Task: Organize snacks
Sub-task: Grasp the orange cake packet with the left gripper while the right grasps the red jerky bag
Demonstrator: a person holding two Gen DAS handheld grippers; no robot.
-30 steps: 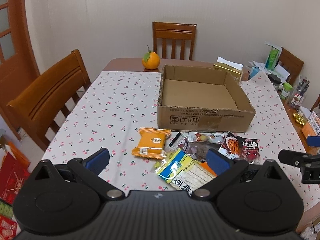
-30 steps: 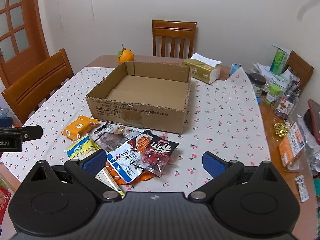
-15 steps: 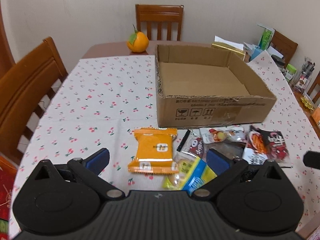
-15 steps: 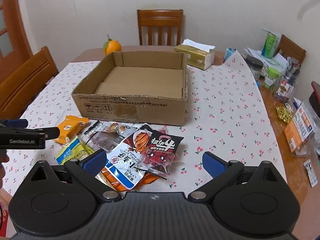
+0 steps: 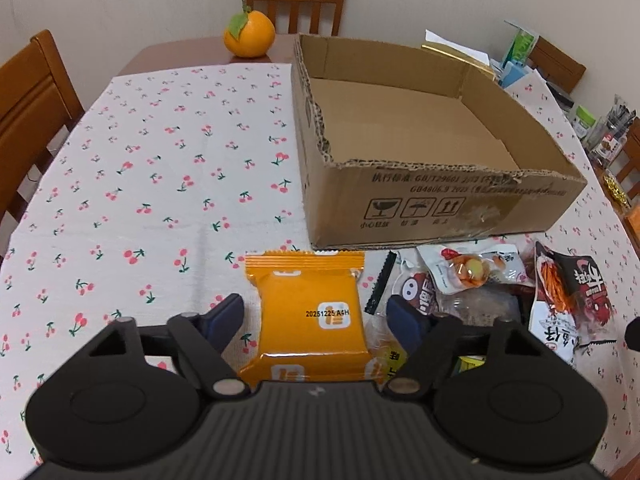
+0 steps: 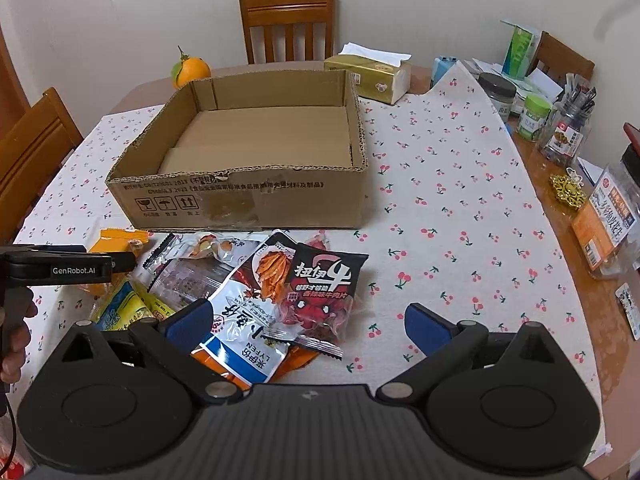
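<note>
An empty cardboard box (image 5: pixel 440 200) (image 6: pixel 248 204) stands on the cherry-print tablecloth. A pile of snack packets (image 6: pixel 256 280) lies in front of it. My left gripper (image 5: pixel 316 316) is open, its fingers on either side of an orange packet (image 5: pixel 312 316), close above it; I cannot tell if they touch. From the right wrist view the left gripper (image 6: pixel 100 262) shows over the orange packet (image 6: pixel 120 238). My right gripper (image 6: pixel 304 320) is open and empty above a black-red packet (image 6: pixel 324 284) and a white-blue packet (image 6: pixel 240 328).
An orange fruit (image 5: pixel 249 34) sits on the bare table behind the cloth. A tissue box (image 6: pixel 368 74) stands behind the cardboard box. Jars and clutter (image 6: pixel 560 120) line the right edge. Wooden chairs (image 5: pixel 28 100) stand at the left and far sides.
My left gripper has moved forward and down until the orange packet lies between its fingers. My right gripper has moved closer to the packet pile.
</note>
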